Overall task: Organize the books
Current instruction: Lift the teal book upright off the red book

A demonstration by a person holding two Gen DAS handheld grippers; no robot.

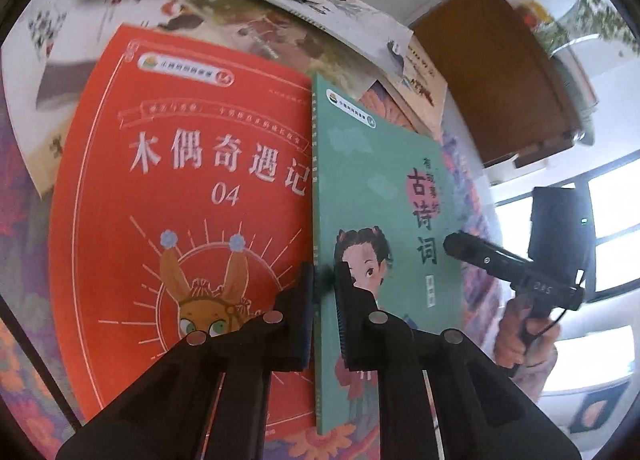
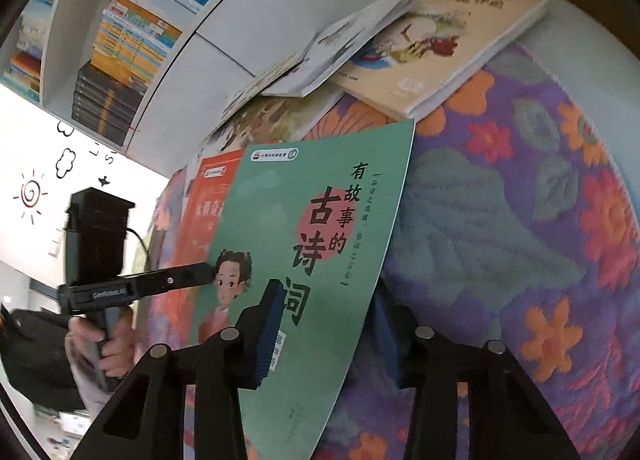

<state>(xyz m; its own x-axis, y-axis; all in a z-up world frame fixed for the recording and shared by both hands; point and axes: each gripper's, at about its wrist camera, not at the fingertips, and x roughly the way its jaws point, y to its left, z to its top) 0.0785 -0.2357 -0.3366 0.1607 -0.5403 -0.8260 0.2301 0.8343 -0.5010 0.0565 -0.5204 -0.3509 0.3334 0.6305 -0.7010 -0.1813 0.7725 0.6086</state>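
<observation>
Our left tool (image 1: 324, 280) is pinching the spine edge of the green book (image 1: 380, 220), while our right tool (image 2: 332, 324) is straddling its opposite edge, grip unclear. Left of the left tool, the red book (image 1: 180, 180) is lying on the floral surface (image 2: 520, 220); beyond, picture books (image 2: 440, 44) are piling up.

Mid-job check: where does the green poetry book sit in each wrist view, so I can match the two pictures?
Left wrist: green poetry book is centre-right, its spine edge between the left gripper's pads.
Right wrist: centre, tilted, its right edge inside the right gripper.
Shared landmark: red book, immediately left of it in both views.
</observation>
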